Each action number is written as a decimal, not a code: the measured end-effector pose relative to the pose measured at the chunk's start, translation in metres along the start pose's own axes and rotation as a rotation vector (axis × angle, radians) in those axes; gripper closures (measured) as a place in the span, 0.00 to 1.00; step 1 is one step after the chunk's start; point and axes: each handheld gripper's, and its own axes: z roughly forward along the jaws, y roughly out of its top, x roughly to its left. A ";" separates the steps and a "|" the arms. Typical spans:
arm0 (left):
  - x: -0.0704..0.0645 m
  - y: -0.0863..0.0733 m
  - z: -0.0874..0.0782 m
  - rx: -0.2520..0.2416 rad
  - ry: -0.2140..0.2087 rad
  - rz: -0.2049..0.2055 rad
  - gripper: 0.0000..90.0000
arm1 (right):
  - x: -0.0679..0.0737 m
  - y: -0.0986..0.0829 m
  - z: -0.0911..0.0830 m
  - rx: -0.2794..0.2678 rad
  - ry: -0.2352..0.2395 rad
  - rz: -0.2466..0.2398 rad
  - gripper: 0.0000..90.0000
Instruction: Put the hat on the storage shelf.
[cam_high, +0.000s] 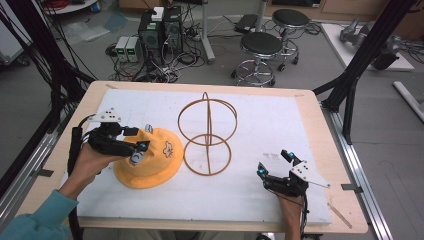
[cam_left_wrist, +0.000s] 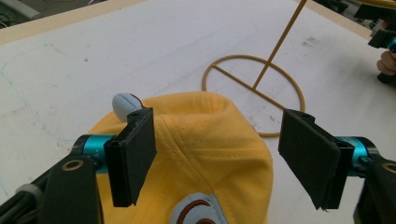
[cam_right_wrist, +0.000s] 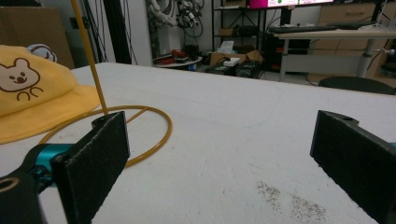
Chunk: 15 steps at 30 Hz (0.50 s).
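A yellow bucket hat (cam_high: 150, 160) with a bear patch and small grey ears lies on the white mat, left of centre. My left gripper (cam_high: 141, 150) hovers over its crown, open, jaws straddling the top of the hat (cam_left_wrist: 205, 144) without closing on it. A yellow wire hat stand (cam_high: 207, 132), made of rings and an upright rod, stands just right of the hat; its base ring (cam_left_wrist: 254, 93) lies past the hat. My right gripper (cam_high: 274, 163) rests open near the mat's front right, holding nothing. Ahead of it lie the stand's base ring (cam_right_wrist: 135, 135) and the hat (cam_right_wrist: 37, 93).
The white mat (cam_high: 260, 120) covers most of the wooden table (cam_high: 320, 150). Black frame posts stand at both sides. Behind the table are stools (cam_high: 260, 50), computers (cam_high: 160, 30) and loose cables on the floor.
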 end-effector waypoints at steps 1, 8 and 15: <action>0.001 0.000 0.001 -0.001 0.005 -0.003 0.31 | 0.000 0.000 0.000 0.000 -0.001 0.000 0.04; 0.013 -0.001 0.007 0.022 0.057 -0.012 0.31 | 0.000 0.000 0.000 -0.003 0.000 -0.001 0.04; 0.031 -0.007 0.006 0.070 0.126 -0.010 0.31 | 0.000 0.000 0.000 -0.004 0.002 0.005 0.04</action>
